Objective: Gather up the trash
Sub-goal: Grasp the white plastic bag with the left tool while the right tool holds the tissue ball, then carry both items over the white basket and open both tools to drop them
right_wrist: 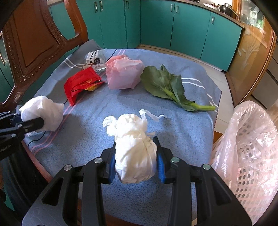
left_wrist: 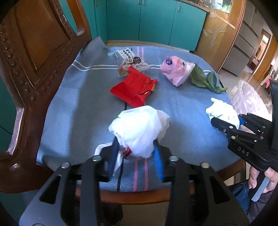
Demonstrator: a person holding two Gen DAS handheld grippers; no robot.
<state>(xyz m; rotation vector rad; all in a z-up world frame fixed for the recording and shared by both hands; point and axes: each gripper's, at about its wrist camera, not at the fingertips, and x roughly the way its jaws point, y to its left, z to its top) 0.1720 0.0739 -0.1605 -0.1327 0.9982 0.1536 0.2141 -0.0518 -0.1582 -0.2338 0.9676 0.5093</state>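
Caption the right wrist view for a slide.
Right gripper clamps a tissue wad over the table, bin alongside.

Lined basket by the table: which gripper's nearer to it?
Right. The right gripper, shut on a wad of tissue, sits just beside the lined basket. The left gripper, around a white plastic bag, is at the table's far side from it.

Home kitchen-dining room: teal cabinets [right_wrist: 156, 24], carved wooden chair [left_wrist: 34, 57], cloth-covered table [left_wrist: 83, 107], cookware on the counter [right_wrist: 225, 8].
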